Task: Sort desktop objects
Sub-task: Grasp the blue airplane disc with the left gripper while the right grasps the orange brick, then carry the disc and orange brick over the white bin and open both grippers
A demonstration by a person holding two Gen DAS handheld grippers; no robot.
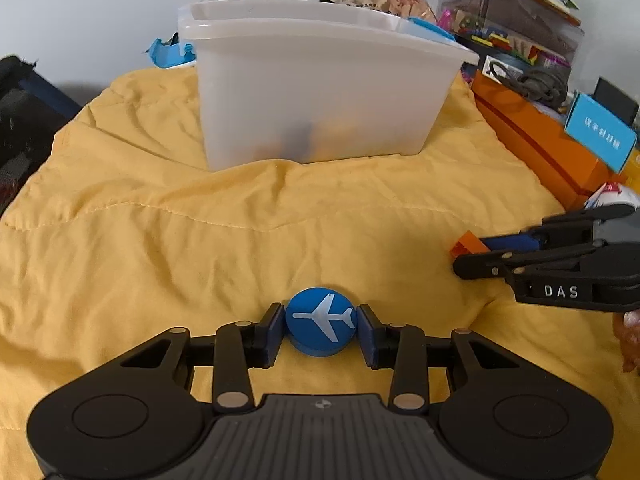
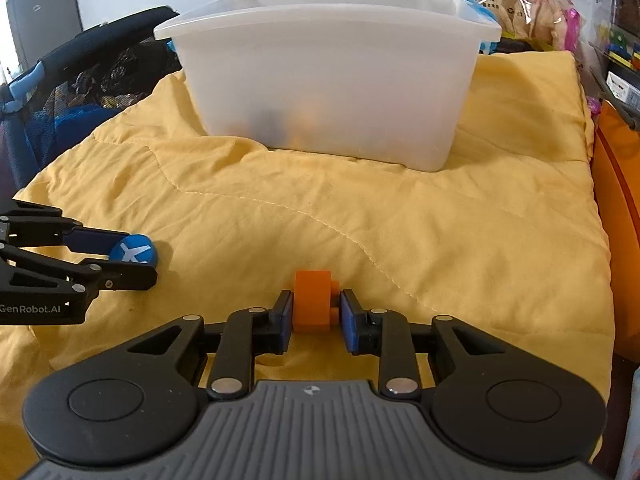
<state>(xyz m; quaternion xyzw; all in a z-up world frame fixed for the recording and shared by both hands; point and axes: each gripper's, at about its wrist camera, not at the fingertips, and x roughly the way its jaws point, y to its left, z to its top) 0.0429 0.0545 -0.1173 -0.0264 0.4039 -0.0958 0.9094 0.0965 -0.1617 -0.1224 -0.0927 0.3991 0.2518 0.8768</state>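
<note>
A yellow quilted cloth (image 1: 160, 216) is spread over the work surface, and a translucent white bin (image 1: 320, 92) is set at its far side, roughly central. Dim blue and orange shapes can be made out through the bin's near wall, low down (what they are cannot be told).

In the left wrist view, the left gripper (image 1: 321, 326) is seen low over the near part of the cloth, its blue pads on either side of a blue round token (image 1: 320, 322) marked with a white aeroplane. The pads are set close against the token's sides, with at most a hairline gap; whether it is actually clamped cannot be told from the pictures. The token rests on the cloth, well apart from the bin.

In the right wrist view, the right gripper (image 2: 316, 316) is placed likewise around an orange block (image 2: 313, 302), which stands on the cloth near the middle. The left pad is touching or almost touching the block, while a narrow gap is seen at the right pad, where a small peg sticks out of the block's side. A firm hold is not shown.

The two grippers are side by side, each visible at the edge of the other's view. To the right of the cloth an orange box (image 1: 536, 136) is seen, with stacked clutter behind it.
</note>
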